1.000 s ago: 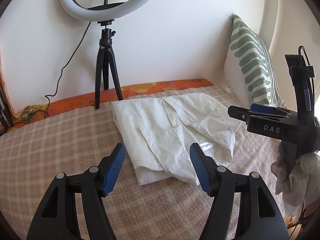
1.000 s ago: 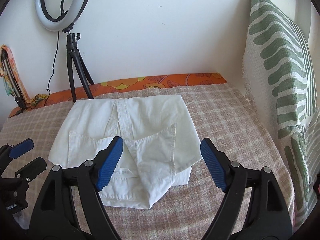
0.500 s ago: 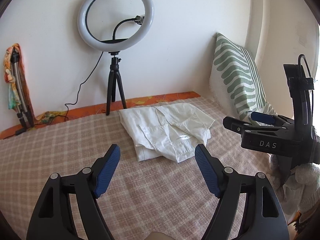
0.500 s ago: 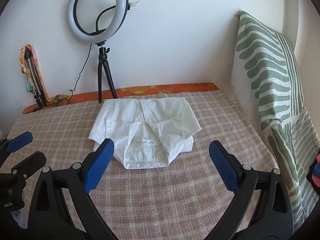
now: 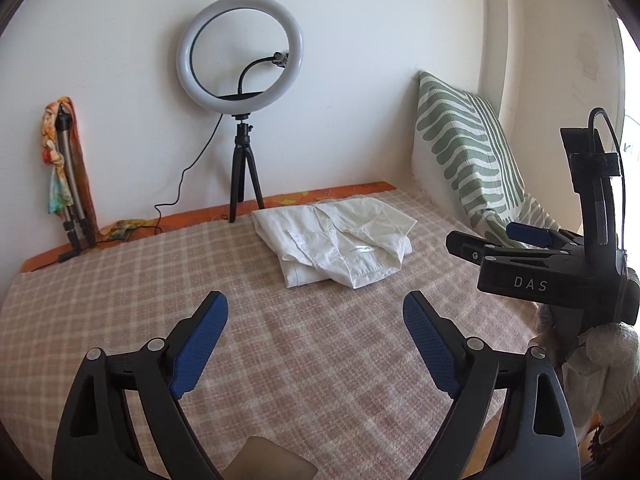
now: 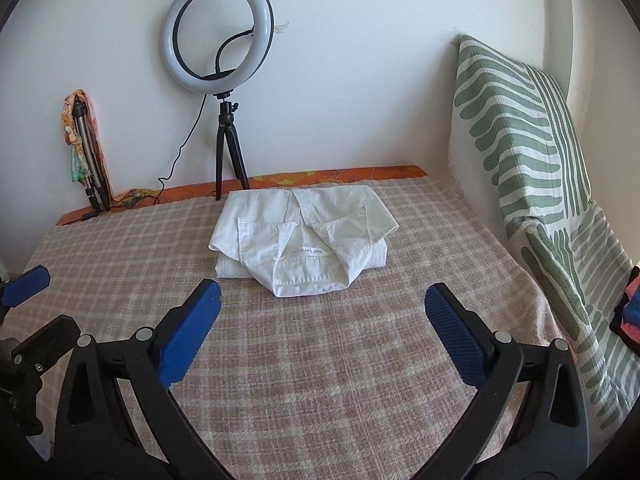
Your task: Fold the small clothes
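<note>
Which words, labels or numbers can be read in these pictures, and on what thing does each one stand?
"DAS": white letters on the side of the right gripper, seen in the left wrist view.
Neck label of the folded white shirt: one line of dark print, too small and blurred to read.
No other text shows.

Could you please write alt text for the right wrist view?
A folded white shirt lies on a checked bedspread, beyond the open, empty right gripper. A ring light stands by the wall behind it; a green-striped pillow leans at the right.
</note>
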A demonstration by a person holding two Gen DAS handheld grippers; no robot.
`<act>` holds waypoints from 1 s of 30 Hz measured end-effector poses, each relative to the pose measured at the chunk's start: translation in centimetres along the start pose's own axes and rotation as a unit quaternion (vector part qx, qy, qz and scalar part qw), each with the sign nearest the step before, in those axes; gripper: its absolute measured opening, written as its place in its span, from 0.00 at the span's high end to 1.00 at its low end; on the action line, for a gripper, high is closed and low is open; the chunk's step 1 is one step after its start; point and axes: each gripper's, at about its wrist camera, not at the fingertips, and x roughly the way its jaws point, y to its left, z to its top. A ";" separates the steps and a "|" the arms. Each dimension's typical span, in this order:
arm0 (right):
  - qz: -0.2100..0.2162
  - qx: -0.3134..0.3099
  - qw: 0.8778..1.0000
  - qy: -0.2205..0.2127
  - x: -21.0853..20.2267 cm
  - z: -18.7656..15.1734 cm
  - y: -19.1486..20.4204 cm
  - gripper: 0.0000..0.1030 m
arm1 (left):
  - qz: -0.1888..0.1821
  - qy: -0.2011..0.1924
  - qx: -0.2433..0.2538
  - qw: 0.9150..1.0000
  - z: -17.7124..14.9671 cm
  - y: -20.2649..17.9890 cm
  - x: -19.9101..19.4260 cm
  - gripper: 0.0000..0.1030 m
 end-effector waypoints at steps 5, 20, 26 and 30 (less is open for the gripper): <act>-0.008 -0.007 1.000 0.004 0.3 -0.9 0.4 0.00 | 0.016 0.006 0.014 1.000 -1.1 -0.5 -0.2 0.04; -0.011 -0.006 1.000 0.004 0.8 -1.3 0.7 0.00 | 0.022 0.006 0.022 0.999 -1.8 -0.3 -0.7 0.04; -0.013 -0.006 1.000 0.005 0.9 -1.4 0.8 0.00 | 0.023 0.005 0.021 0.999 -1.6 -0.3 -0.6 0.04; -0.011 -0.005 1.000 0.005 0.9 -1.4 0.8 0.00 | 0.022 0.006 0.023 0.999 -1.7 -0.4 -0.7 0.04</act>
